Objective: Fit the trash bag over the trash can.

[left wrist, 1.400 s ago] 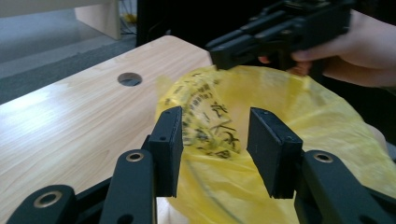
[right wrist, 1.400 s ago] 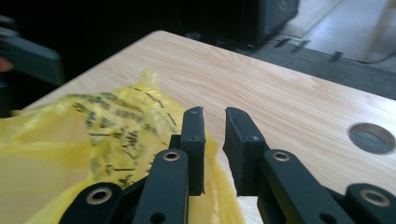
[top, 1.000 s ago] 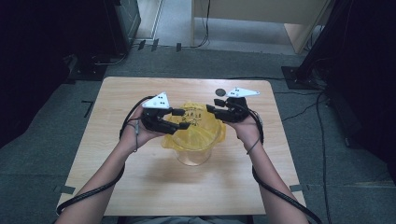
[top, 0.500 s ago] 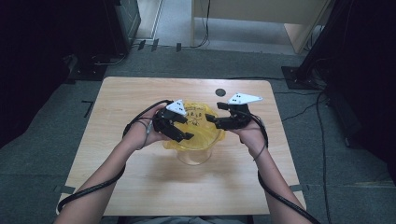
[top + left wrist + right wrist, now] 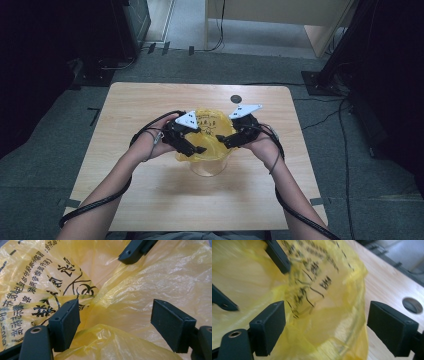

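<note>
Thin, limp, slippery yellow bag (image 5: 207, 131) draped over a clear container (image 5: 208, 166), between left gripper (image 5: 196, 148) and right gripper (image 5: 223, 144), whose jaws, just opening, stand apart unclamped; best pinched at its rim.

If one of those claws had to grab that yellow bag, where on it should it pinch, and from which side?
Probably the loose top edge of the yellow bag, where the film folds outward over the rim of the clear container. That thin, crinkled flap fits between two flat pads; the bag's middle is hollow. Each gripper should come from its own side: left gripper from the left, right gripper from the right.
</note>
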{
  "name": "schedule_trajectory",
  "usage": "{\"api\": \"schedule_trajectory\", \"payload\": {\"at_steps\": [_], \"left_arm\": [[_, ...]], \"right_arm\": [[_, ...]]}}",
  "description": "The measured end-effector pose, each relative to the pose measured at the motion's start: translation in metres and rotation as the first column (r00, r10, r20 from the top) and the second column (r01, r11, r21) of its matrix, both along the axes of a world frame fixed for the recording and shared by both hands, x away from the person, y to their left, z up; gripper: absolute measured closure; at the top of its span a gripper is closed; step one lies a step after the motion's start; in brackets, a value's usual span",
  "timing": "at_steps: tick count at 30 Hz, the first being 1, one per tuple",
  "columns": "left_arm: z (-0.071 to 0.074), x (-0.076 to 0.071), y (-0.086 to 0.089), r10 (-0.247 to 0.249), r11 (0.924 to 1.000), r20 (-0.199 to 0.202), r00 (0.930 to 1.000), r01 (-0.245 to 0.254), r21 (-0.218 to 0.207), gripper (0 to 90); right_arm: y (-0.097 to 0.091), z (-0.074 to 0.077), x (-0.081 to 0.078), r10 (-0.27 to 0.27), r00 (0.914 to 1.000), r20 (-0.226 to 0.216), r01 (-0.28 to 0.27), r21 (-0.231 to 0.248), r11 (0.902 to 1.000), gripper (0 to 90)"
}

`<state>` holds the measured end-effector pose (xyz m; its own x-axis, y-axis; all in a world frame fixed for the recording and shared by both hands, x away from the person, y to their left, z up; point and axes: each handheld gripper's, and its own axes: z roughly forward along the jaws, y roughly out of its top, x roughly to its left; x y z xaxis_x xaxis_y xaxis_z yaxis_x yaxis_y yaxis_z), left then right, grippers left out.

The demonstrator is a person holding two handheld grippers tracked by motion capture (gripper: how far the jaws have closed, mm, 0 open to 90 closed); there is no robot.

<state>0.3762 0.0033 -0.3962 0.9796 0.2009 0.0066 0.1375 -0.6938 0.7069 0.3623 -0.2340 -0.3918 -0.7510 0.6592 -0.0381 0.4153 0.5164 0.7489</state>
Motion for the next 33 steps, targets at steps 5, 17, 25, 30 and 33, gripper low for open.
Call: {"api": "schedule_trajectory", "payload": {"at_steps": [5, 17, 25, 30, 33], "left_arm": [[0.001, 0.000, 0.001, 0.010, 0.9996, -0.034, 0.9994, -0.011, -0.025, 21.6], [0.024, 0.012, -0.006, 0.099, 0.9795, -0.072, 0.9925, -0.110, -0.169, 22.7], [0.013, 0.012, -0.027, 0.114, 0.9922, -0.055, 0.9919, -0.117, -0.043, 36.1], [0.000, 0.007, -0.033, 0.073, 0.9971, 0.035, 0.9967, -0.074, 0.018, 33.3], [-0.006, 0.005, -0.035, 0.043, 0.9976, 0.053, 0.9977, -0.046, 0.051, 27.8]], "right_arm": [[-0.004, -0.007, 0.002, -0.061, 0.9978, -0.024, 0.059, -0.072, 0.9957, 15.2], [-0.008, 0.005, -0.002, -0.028, 0.9983, 0.052, 0.024, 0.062, 0.9978, 16.1], [-0.013, 0.012, -0.002, -0.053, 0.9951, 0.083, 0.041, 0.136, 0.9898, 21.5], [-0.013, 0.010, -0.005, -0.044, 0.9963, 0.075, 0.032, 0.153, 0.9877, 21.5], [-0.014, 0.010, -0.005, -0.044, 0.9961, 0.076, 0.032, 0.156, 0.9872, 21.5]]}}
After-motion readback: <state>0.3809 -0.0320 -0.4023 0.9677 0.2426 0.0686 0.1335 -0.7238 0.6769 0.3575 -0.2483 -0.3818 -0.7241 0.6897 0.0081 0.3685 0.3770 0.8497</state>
